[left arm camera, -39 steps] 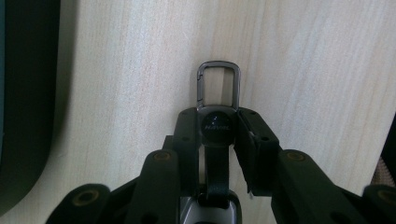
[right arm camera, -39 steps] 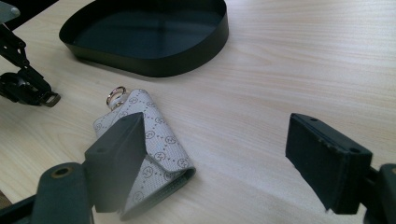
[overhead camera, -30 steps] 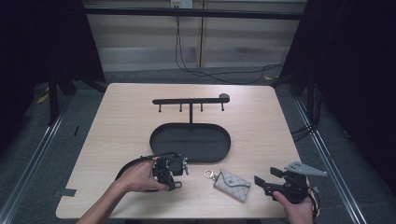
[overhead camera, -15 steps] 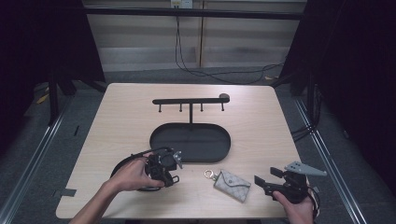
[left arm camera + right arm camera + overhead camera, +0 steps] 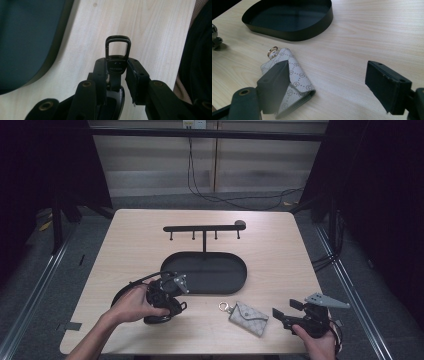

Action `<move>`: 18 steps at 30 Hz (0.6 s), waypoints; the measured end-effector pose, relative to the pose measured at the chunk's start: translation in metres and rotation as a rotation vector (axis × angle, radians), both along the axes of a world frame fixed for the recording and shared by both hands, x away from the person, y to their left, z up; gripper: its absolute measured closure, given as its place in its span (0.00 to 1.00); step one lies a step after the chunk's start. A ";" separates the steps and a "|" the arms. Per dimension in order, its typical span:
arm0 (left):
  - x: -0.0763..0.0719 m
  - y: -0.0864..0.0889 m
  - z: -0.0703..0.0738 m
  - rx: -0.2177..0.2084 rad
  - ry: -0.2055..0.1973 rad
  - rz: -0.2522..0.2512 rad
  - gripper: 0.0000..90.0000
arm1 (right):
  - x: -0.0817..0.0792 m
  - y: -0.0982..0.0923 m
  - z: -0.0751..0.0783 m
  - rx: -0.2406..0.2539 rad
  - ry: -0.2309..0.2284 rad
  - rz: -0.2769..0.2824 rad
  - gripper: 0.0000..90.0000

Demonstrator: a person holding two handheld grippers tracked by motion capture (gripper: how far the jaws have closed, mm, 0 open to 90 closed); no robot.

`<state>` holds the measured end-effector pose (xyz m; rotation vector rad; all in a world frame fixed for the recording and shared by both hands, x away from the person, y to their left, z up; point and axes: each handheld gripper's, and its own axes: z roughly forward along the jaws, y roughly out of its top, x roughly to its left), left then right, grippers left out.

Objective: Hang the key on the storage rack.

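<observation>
A black key fob (image 5: 118, 38) with a rectangular loop sticks up between the jaws of my left gripper (image 5: 117, 66), which is shut on it. In the high view a hand holds the left gripper (image 5: 164, 301) just above the table, at the near left end of the black oval tray (image 5: 205, 270). A grey patterned key pouch (image 5: 249, 318) with a gold ring (image 5: 272, 51) lies flat on the table. My right gripper (image 5: 282, 315) rests to its right. Its jaws stand open (image 5: 329, 78), and the left jaw overlaps the pouch (image 5: 297, 75) in the right gripper view.
A black hook rack (image 5: 202, 228) on a post rises from the back of the tray, whose wall (image 5: 294, 33) lies beyond the pouch. The left gripper's cable loops on the table by the left hand. The table's near edge is close to both hands.
The left hand has lifted off the table and drifted a little to the left with the key fob in its jaws. The right gripper and the pouch have not moved.
</observation>
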<state>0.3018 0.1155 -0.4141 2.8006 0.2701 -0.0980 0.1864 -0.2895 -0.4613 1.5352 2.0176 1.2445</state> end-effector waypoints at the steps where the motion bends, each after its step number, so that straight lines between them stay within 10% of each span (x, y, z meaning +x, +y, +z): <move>1: 0.001 0.002 0.002 -0.002 0.003 0.000 0.78 | 0.000 0.000 0.000 0.000 0.000 0.000 0.22; 18: 0.005 0.019 0.034 -0.032 -0.023 0.043 0.79 | 0.000 0.000 0.000 0.002 0.001 -0.002 0.22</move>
